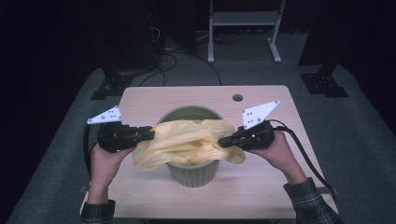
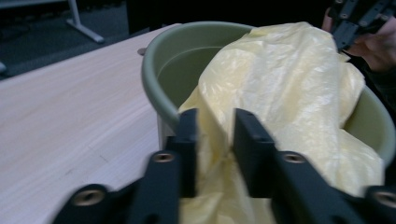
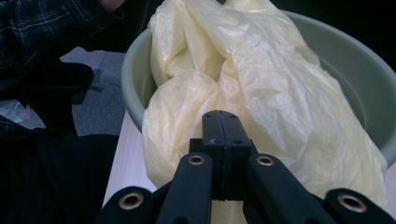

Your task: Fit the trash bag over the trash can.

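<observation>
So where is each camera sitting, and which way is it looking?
High view: above the person's side, looking forward and down at the table, green bin and yellow bag; both hands show, holding the left tongs and right tongs.
Left gripper view: rides the left tongs, looking along the black jaws, bag between them.
Right gripper view: rides the right tongs, jaws together at the bag; a plaid sleeve shows.
All share the bag and bin.
</observation>
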Available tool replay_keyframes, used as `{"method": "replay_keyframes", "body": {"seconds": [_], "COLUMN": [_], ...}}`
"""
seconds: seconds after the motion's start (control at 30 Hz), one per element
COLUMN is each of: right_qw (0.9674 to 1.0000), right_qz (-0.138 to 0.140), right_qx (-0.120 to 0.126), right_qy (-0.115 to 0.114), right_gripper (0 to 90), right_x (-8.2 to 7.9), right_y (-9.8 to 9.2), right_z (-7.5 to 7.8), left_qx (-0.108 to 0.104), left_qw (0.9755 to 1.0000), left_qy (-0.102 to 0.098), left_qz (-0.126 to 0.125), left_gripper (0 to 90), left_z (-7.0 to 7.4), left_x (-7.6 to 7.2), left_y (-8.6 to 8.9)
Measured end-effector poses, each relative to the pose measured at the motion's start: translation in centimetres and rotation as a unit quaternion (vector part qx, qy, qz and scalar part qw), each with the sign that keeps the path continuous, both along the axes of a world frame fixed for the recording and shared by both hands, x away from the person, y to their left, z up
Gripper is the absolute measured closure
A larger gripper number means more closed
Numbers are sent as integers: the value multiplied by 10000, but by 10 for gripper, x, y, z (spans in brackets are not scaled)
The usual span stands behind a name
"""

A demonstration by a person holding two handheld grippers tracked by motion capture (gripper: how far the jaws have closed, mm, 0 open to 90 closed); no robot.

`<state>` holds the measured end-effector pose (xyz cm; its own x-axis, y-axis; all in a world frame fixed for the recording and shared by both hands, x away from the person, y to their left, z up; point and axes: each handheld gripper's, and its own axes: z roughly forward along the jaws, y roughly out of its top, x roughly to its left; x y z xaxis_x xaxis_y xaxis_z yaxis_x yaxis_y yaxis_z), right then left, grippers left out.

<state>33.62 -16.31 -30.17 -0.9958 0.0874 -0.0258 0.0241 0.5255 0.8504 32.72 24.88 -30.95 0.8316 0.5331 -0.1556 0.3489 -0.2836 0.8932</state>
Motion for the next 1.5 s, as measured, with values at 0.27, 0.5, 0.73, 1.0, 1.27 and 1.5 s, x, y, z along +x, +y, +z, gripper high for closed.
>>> {"method": "replay_keyframes", "body": {"seconds": [0.27, 0.5, 0.73, 1.0, 1.27, 1.5], "right_qw": [9997, 9918, 9961, 9983, 9997, 9992], "right_qz": [-190, -996, -883, -470, -259, -98], "right_qx": [-136, -635, -18, 346, -47, -373], "right_qy": [-124, -497, -73, 32, -20, -64], "right_gripper": [900, 900, 582, 365, 529, 896], "right_x": [1, 26, 25, 16, 15, 13], "right_y": [5, 27, 16, 38, 81, 89], "right_z": [-2, -8, 13, 34, 25, 18], "left_qx": [-179, -350, -236, -232, -233, -244], "left_qw": [9973, 9919, 9889, 9873, 9855, 9859], "left_qy": [-528, -641, -497, -404, -386, -369], "left_qz": [-479, -1040, -1382, -1517, -1636, -1617], "left_gripper": [882, 883, 883, 882, 882, 688], "left_z": [19, 23, 8, -1, -2, -1], "left_x": [-32, -52, -55, -53, -52, -52], "left_y": [-5, -18, -38, -49, -54, -52]}}
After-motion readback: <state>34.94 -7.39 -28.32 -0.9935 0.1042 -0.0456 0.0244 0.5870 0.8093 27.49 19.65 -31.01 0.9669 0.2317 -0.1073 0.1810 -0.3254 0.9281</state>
